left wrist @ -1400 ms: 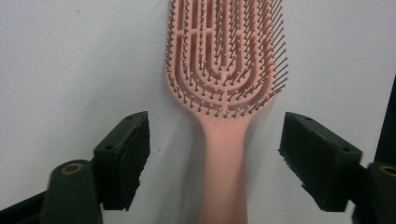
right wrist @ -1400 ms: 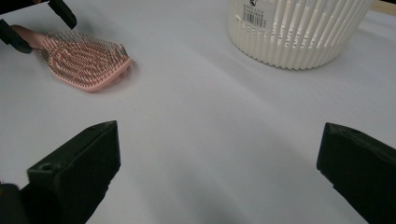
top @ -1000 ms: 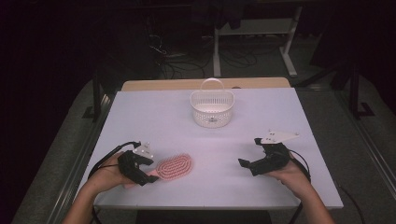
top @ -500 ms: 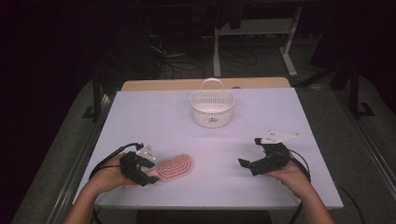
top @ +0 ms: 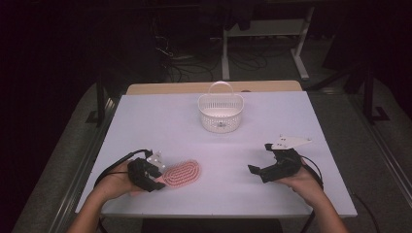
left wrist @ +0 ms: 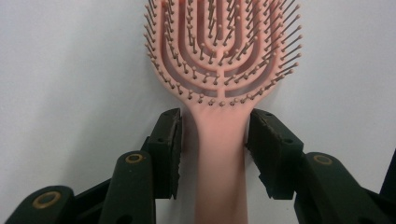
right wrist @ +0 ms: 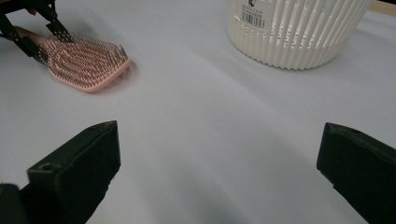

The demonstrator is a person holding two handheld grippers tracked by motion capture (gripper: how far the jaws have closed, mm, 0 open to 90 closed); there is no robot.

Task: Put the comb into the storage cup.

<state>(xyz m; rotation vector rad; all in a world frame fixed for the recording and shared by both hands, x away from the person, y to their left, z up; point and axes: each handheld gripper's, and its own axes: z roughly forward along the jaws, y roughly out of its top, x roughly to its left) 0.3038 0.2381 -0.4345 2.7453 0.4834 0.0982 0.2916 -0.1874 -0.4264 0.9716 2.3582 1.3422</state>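
High view: on the table [top: 145,116], the left gripper [top: 156,175] sat at the handle end of the brush [top: 182,174], which lay bristles up, well short of the basket [top: 221,112] and off to its left. In the left gripper view the jaws had just been closing around the pink handle; the right pad looked to be touching it, while a thin gap remained beside the left pad, so the grip was not yet made. The brush head pointed away from the gripper, loosely toward the basket. The basket stood upright at the far middle of the table, handle raised; whether anything lay inside could not be told. To the basket's near right, the right gripper [top: 257,171] rested low over the table with its jaws wide apart and nothing between them.

The step in hand appeared to be the grasp on the brush. The next move likely called for finishing the squeeze until both pads pressed the handle, then lifting without letting the head tip, and carrying it toward the basket.
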